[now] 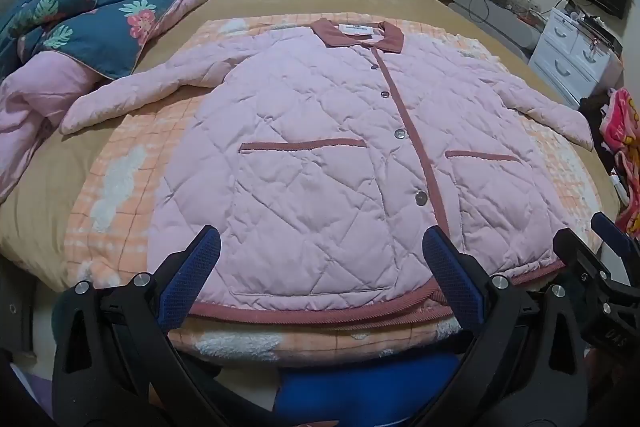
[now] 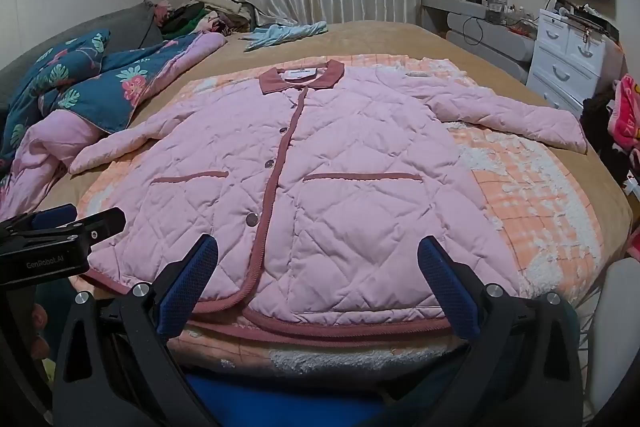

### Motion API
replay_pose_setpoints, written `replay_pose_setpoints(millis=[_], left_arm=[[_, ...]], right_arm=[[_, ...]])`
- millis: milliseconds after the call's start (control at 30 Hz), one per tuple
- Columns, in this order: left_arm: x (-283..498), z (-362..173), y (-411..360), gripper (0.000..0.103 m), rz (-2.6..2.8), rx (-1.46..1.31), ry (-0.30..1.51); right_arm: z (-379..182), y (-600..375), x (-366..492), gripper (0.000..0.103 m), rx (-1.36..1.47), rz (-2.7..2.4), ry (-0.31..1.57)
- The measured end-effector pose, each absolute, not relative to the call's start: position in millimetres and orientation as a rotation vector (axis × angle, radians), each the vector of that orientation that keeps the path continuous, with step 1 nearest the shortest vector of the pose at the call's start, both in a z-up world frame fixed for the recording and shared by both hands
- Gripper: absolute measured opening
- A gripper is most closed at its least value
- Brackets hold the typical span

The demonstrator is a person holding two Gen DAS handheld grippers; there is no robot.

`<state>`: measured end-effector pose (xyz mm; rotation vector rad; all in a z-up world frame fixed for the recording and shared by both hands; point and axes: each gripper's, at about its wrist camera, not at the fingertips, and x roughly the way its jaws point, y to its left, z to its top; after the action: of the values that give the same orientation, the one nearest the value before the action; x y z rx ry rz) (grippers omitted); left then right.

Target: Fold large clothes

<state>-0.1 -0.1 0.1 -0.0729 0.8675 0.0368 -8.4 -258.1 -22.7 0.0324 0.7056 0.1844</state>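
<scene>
Left of the pink quilted jacket [image 1: 320,155], a floral duvet [image 1: 92,23] lies bunched on the bed [image 1: 40,179]; the jacket itself lies flat, buttoned, front up, sleeves spread, on an orange checked blanket [image 1: 120,187], collar [image 1: 356,33] at the far end. The left tool [image 1: 320,267] hovers over the near hem left of the button placket, jaws spread wide, pinching nothing; the right tool [image 2: 318,267] hovers right of the placket, likewise spread and empty. Folding seems not yet begun; the next move likely calls for gripping a sleeve [image 2: 516,123] or side edge and carrying it across the jacket.
</scene>
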Motion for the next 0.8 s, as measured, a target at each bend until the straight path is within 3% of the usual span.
replay_pose_setpoints(millis=[800], left_arm=[[0.6,-0.3,-0.4,0.095,0.034,-0.074,0.872]], right_arm=[[-24.9,-256.2,-5.7,0.099,0.031,0.187,0.712]])
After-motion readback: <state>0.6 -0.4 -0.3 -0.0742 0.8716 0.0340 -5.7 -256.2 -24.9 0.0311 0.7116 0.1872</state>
